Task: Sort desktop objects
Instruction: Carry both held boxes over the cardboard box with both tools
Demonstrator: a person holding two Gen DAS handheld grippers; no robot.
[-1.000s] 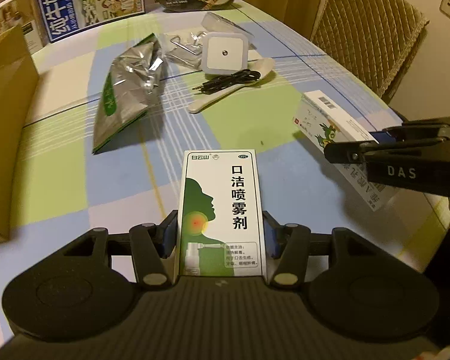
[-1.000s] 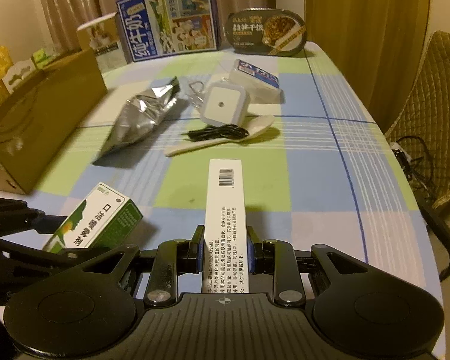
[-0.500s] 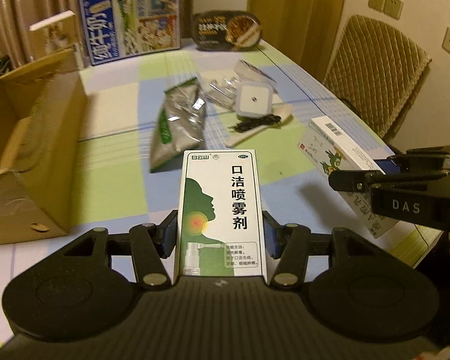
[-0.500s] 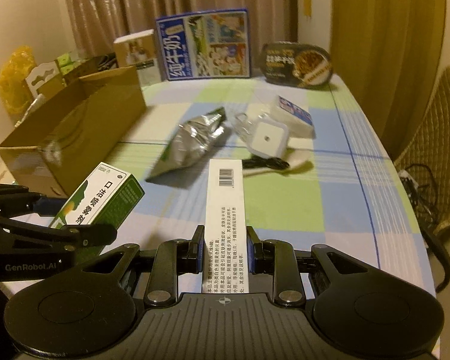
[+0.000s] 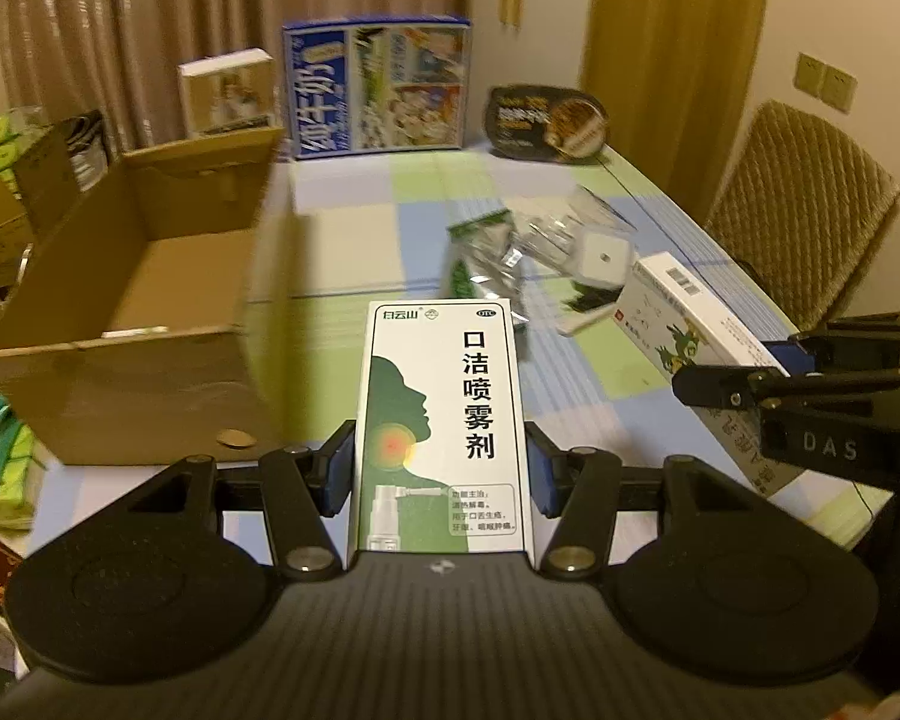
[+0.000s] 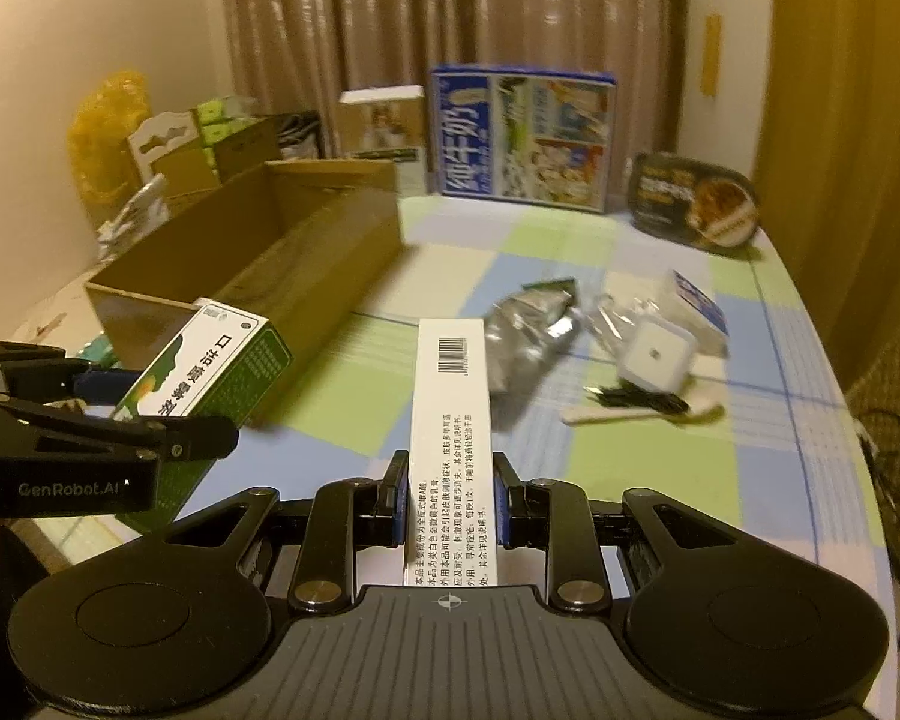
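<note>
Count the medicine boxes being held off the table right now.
2. The green spray box is clamped in the left tool; the white box is clamped in the right tool. None other is visibly held.

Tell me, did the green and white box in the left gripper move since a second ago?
Yes. The green and white box, clamped in the left gripper, has lifted and swung left toward the open cardboard box, which was only at the view's edge before.

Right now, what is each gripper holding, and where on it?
Left gripper pinches the green spray box by its long sides, near its lower end. Right gripper likewise pinches the white box.
</note>
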